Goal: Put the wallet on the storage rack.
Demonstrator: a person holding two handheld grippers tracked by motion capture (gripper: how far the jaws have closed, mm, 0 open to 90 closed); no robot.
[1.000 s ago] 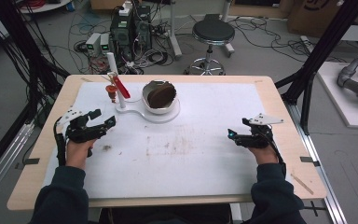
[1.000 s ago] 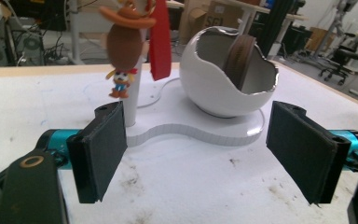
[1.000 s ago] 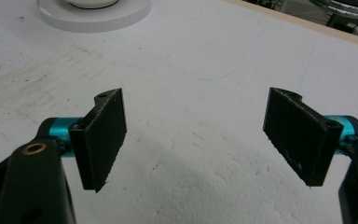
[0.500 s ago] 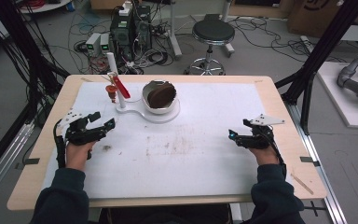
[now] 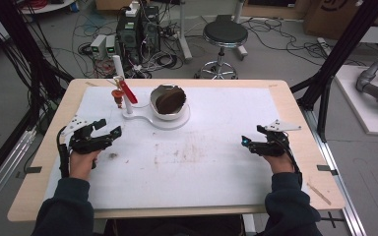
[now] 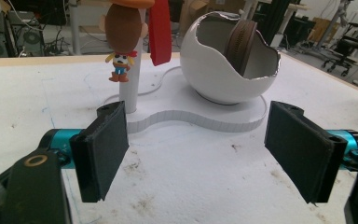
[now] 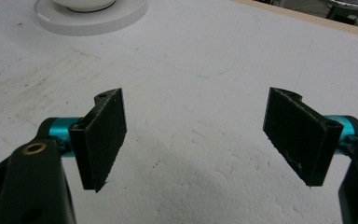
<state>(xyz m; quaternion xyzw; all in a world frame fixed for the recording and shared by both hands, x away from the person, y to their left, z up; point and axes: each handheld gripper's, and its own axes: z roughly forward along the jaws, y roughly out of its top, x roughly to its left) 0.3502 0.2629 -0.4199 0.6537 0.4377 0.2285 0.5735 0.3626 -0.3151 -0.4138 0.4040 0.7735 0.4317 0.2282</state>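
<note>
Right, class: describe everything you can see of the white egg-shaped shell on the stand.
The shell is a smooth, glossy white egg-like cup, plastic by its look, with a jagged, broken-looking rim. It sits upright on the round end of a flat white base, its opening tilted toward the left gripper. Inside leans a brown disc with a ribbed edge. A white post with a small figure stands beside it on the same base. Neither gripper touches it.
</note>
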